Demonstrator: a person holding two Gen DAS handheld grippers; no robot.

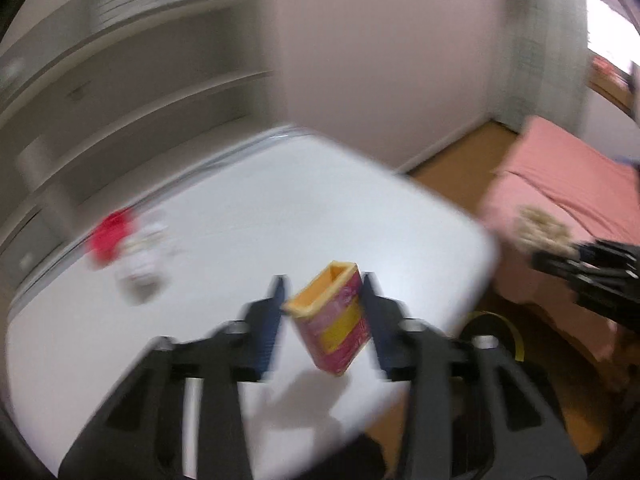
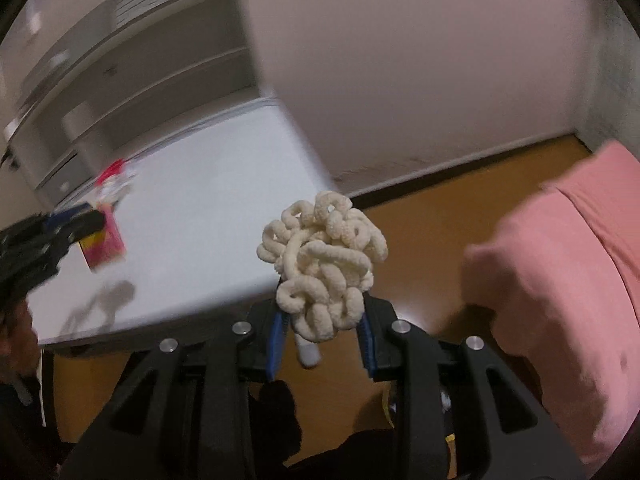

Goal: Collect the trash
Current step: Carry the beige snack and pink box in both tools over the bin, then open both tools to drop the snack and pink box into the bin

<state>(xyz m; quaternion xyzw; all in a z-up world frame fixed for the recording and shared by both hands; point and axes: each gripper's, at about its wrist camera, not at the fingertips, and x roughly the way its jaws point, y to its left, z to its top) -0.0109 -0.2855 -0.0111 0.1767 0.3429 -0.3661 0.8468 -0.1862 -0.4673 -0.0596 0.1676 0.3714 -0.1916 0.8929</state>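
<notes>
My left gripper is shut on a small red and yellow carton, open at its top and hanging tilted above the white table. From the right wrist view the same carton shows at the left gripper's tip. My right gripper is shut on a cream tangle of fluffy loops, held over the wooden floor past the table's corner; a small white piece hangs beneath it. A crumpled red and white wrapper lies on the table's far left. Both views are motion-blurred.
Grey shelving stands behind the table. A pink-covered bed fills the right side, with brown floor between it and the table. A dark thing with a yellow rim sits low beside the table's edge.
</notes>
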